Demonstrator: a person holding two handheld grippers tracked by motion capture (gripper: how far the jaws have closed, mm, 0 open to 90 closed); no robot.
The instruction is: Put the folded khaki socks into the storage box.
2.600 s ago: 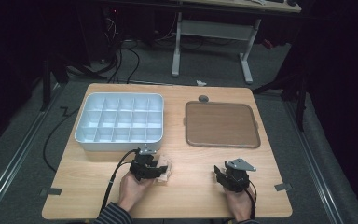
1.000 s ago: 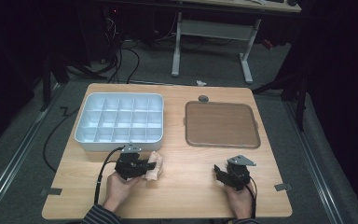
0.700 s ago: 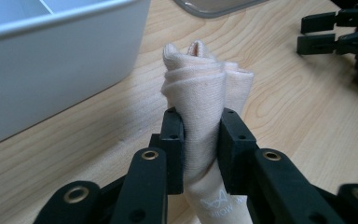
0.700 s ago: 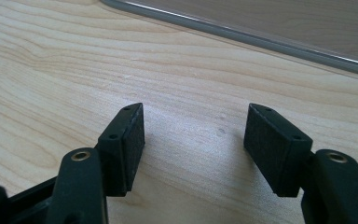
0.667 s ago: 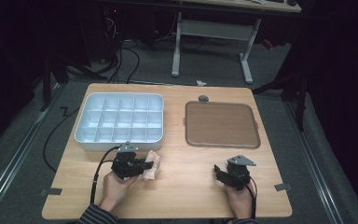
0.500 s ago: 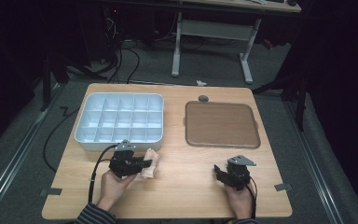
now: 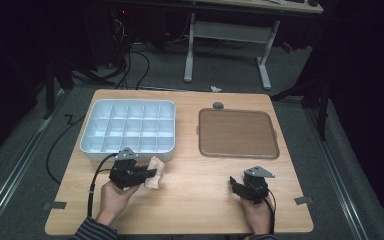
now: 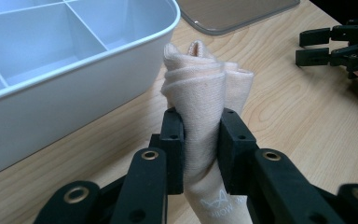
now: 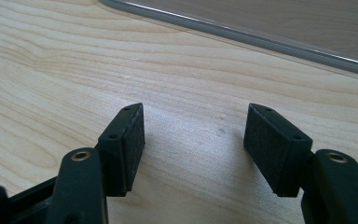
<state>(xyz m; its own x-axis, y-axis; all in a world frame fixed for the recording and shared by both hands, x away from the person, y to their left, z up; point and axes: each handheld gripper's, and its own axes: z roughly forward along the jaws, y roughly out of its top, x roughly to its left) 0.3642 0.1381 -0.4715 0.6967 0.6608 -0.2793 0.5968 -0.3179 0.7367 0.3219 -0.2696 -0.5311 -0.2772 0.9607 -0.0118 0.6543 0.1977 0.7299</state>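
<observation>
A rolled peach-coloured sock [image 8: 205,98] is pinched between the pads of my left gripper [image 8: 201,140], which is shut on it. In the high view the sock [image 7: 156,171] sticks out of the left gripper [image 7: 147,175] just in front of the white compartment tray [image 7: 87,145], near its front right corner. My right gripper [image 7: 236,185] rests low over the wooden table at the front right. Its jaws stand apart with only bare wood between them in the right gripper view [image 9: 193,140].
The white tray's wall [image 8: 74,93] lies close to the left of the sock. A brown flat tray [image 7: 237,132] sits at the back right, and its grey rim [image 9: 242,32] runs ahead of the right gripper. A small dark round object [image 7: 218,105] lies behind it.
My left gripper has carried the sock leftwards and a little up, from the table's front middle toward the white tray's front. The right gripper has kept still.
</observation>
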